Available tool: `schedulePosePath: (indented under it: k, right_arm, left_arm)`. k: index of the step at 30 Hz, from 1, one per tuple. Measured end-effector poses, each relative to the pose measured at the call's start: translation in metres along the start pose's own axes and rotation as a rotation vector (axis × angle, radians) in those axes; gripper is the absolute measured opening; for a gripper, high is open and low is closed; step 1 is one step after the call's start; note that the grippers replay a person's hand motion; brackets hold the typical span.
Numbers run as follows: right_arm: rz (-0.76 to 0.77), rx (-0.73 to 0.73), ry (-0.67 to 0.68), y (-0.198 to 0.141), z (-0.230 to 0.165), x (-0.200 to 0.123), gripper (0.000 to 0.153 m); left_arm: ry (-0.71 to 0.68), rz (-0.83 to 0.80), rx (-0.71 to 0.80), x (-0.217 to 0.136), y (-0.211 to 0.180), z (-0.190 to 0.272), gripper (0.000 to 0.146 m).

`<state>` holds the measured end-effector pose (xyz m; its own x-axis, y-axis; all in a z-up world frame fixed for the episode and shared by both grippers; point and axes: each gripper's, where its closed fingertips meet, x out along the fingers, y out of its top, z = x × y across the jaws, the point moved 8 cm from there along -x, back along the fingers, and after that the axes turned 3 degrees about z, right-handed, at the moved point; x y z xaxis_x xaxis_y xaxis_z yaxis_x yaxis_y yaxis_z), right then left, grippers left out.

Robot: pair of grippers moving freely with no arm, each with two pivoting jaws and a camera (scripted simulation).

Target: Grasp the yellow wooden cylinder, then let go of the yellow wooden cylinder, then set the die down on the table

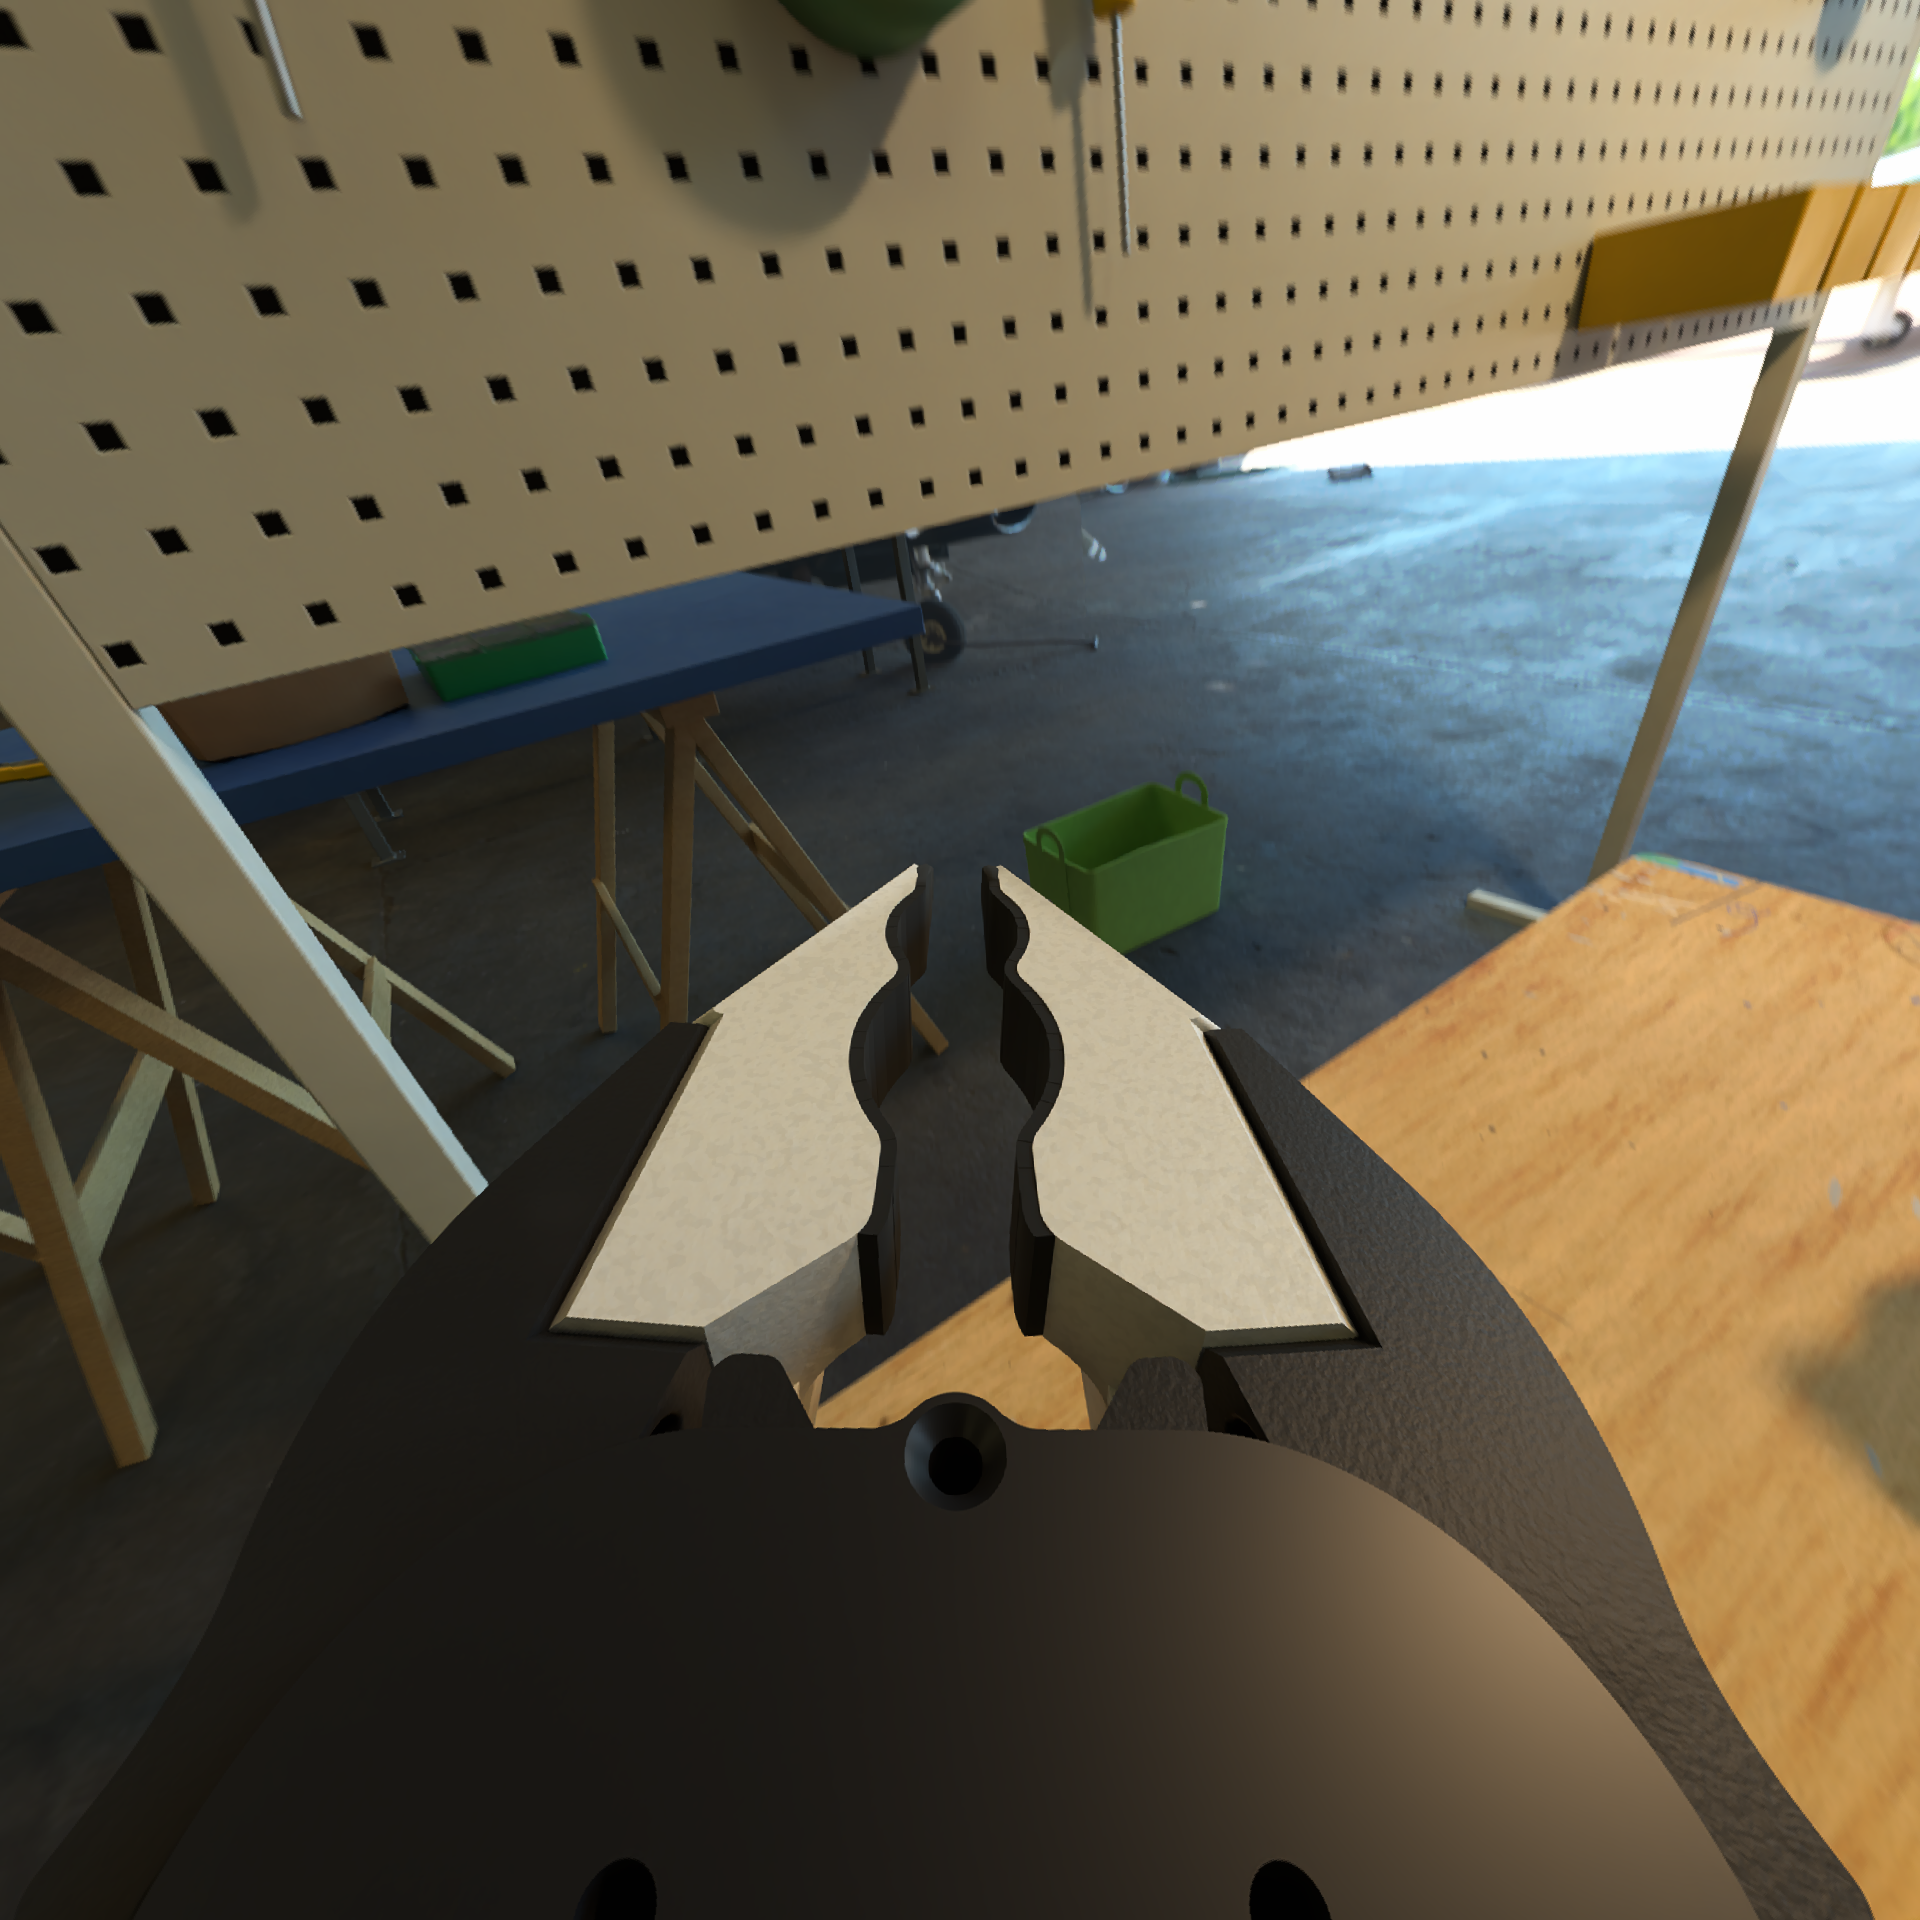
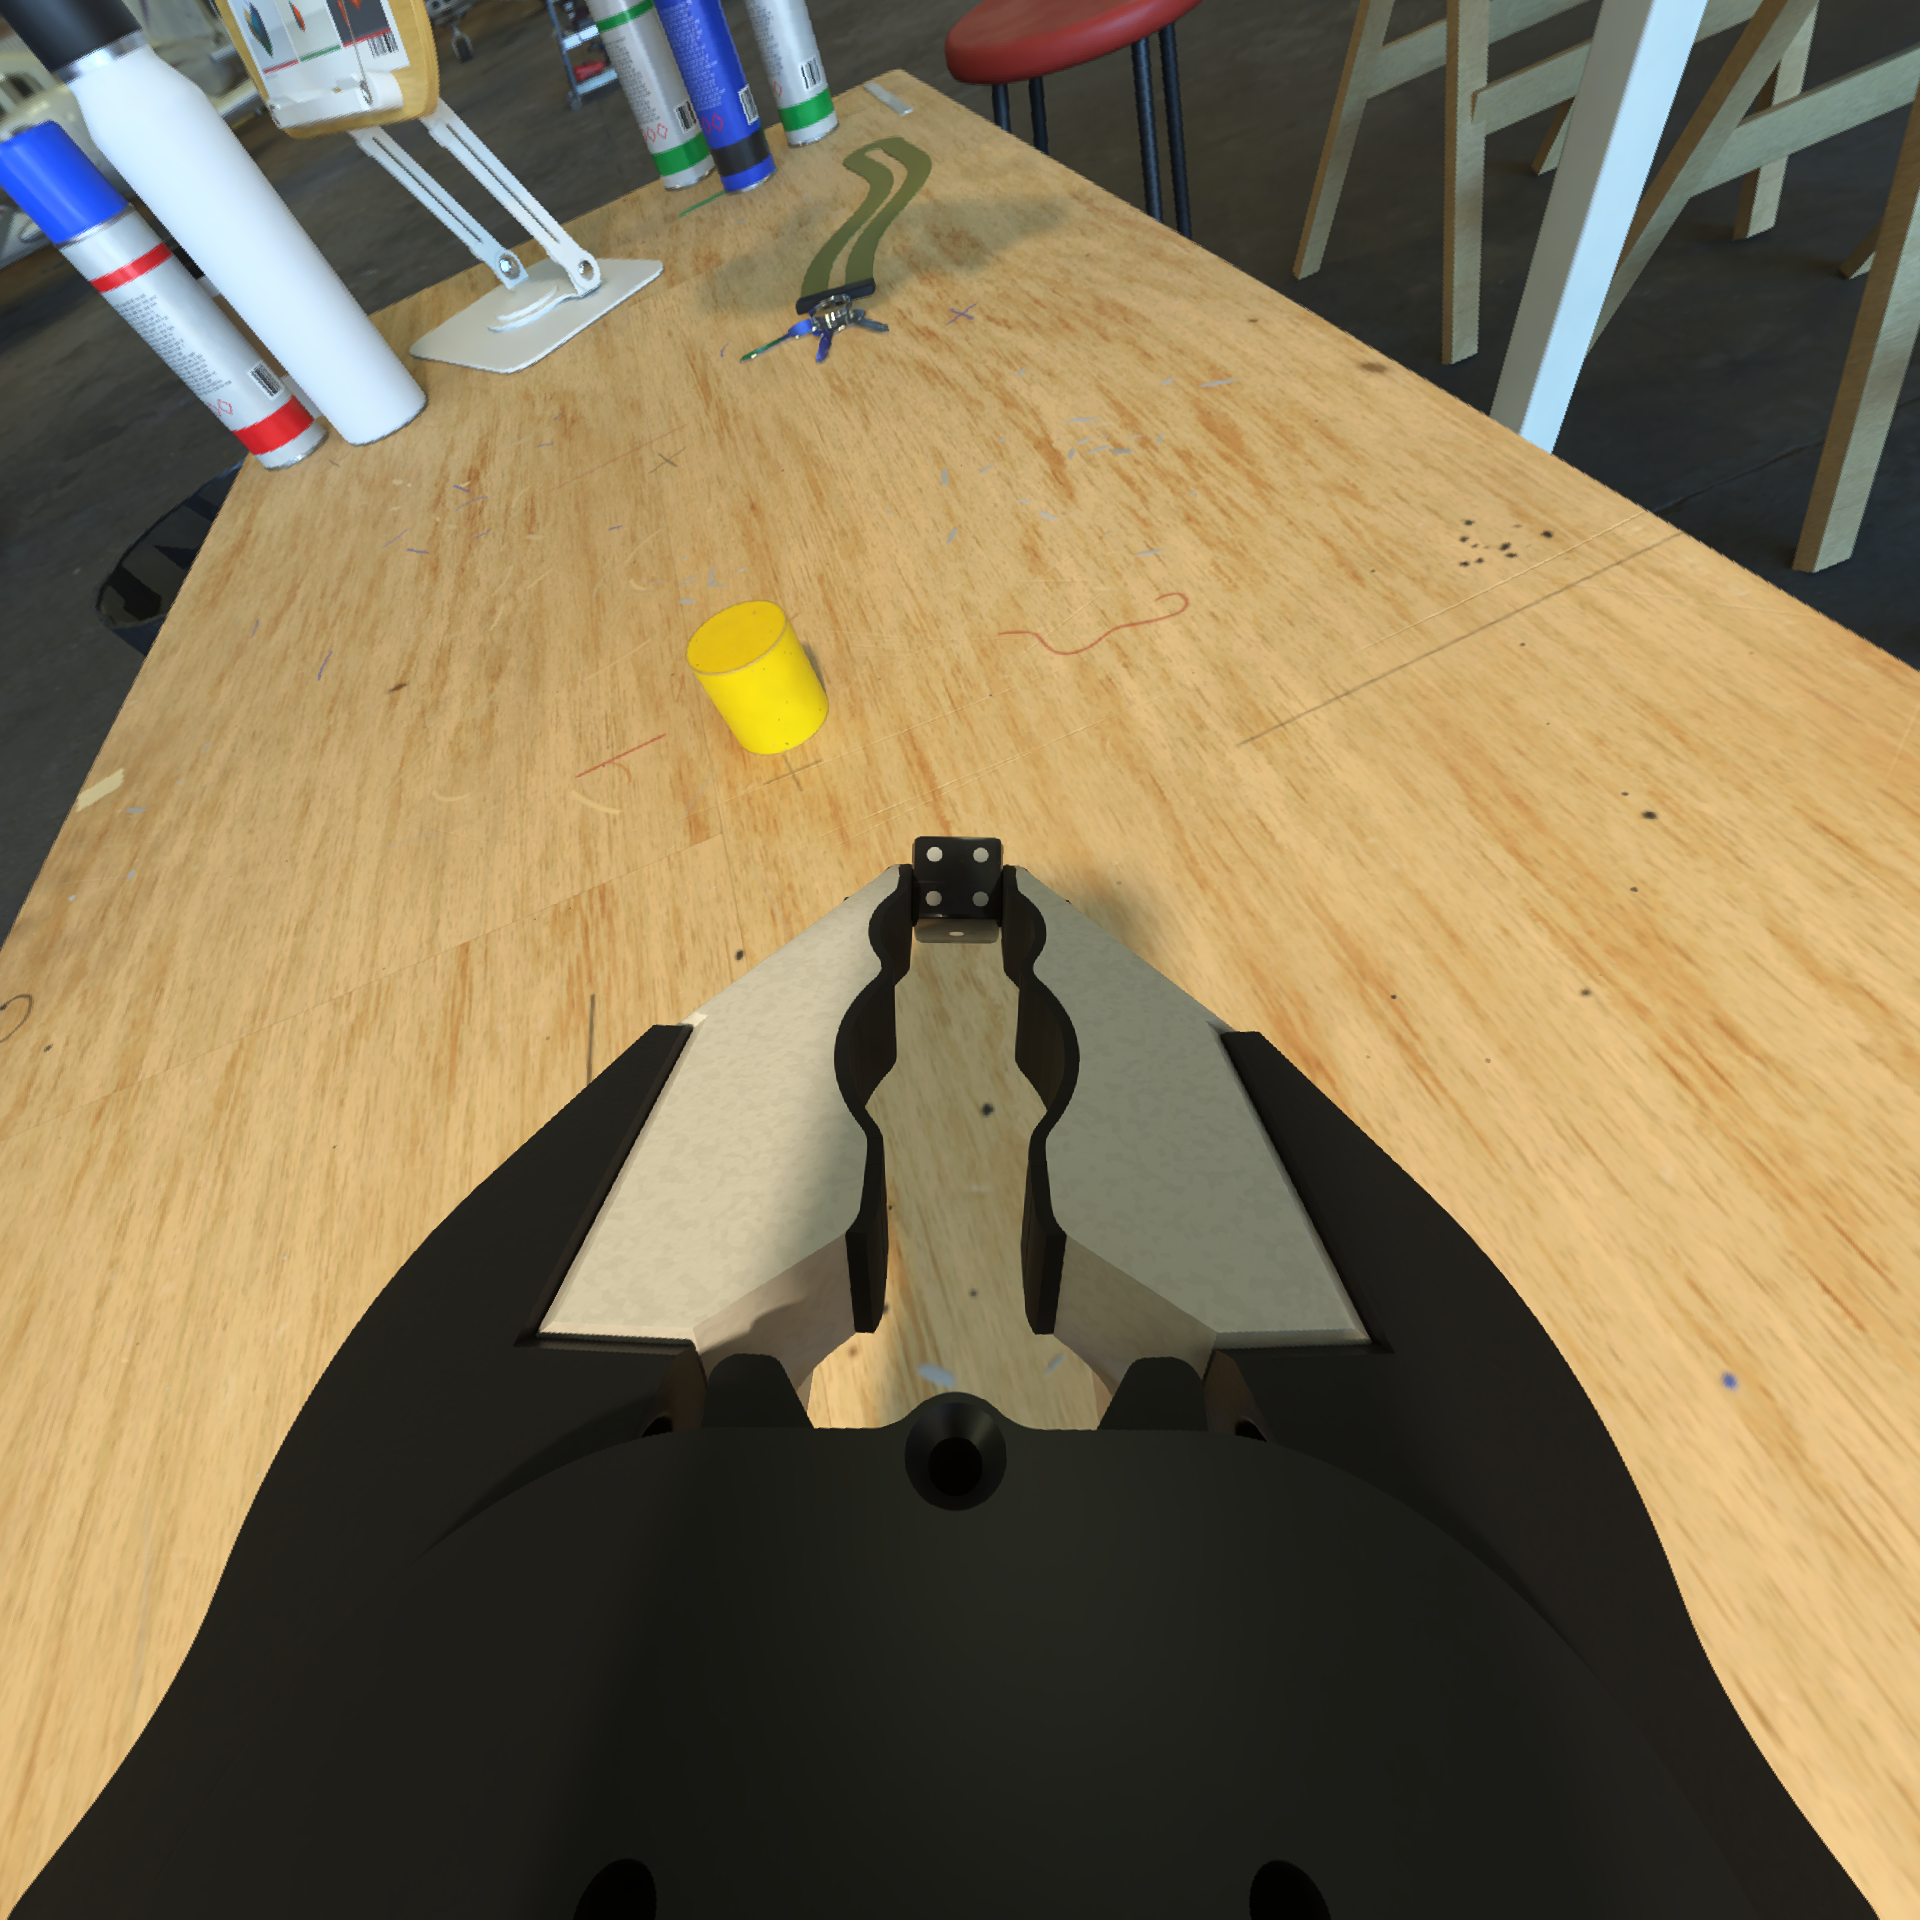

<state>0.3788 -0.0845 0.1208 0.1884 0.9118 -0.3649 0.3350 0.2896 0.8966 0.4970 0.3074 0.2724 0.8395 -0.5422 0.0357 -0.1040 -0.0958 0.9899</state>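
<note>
The yellow wooden cylinder [image 2: 756,675] stands upright on the wooden table [image 2: 1351,935], ahead and a little left of my right gripper [image 2: 957,902]. That gripper is shut on a small black die with white pips [image 2: 957,871], pinched between its fingertips just above the tabletop. My left gripper [image 1: 953,894] is empty, its jaws a narrow gap apart. It points past the table's corner [image 1: 1558,1143] toward the floor. The cylinder and the die do not show in the left wrist view.
A white bottle [image 2: 239,239], spray cans [image 2: 166,312] [image 2: 707,94], a white stand [image 2: 530,301] and keys on a green strap [image 2: 842,301] sit at the table's far end. A pegboard [image 1: 727,312], a green tub [image 1: 1132,862] and sawhorses [image 1: 675,883] lie beyond the left gripper.
</note>
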Motion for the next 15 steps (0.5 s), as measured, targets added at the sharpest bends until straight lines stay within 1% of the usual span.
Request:
schedulePosePath:
  k: [3,7,9,11,13,15]
  right_arm:
    - [-0.012,-0.003,0.005,-0.002,-0.003,0.003,0.016]
    - [-0.039,-0.022,0.014,-0.004,-0.006,0.011,0.016]
    - [-0.053,-0.036,0.020,-0.006,-0.007,0.015,0.016]
    - [-0.056,-0.040,0.031,-0.006,-0.007,0.019,0.016]
    - [-0.055,-0.039,0.039,-0.007,-0.007,0.021,0.016]
    - [-0.053,-0.038,0.041,-0.008,-0.006,0.023,0.016]
  left_arm:
    - [-0.052,-0.061,0.045,-0.010,-0.005,0.018,0.010]
    - [-0.212,-0.186,0.174,-0.029,-0.023,0.057,0.017]
    - [-0.296,-0.262,0.254,-0.040,-0.037,0.079,0.025]
    - [-0.322,-0.337,0.326,-0.051,-0.052,0.096,0.036]
    - [-0.344,-0.401,0.358,-0.060,-0.064,0.108,0.046]
    - [-0.365,-0.439,0.350,-0.066,-0.074,0.115,0.052]
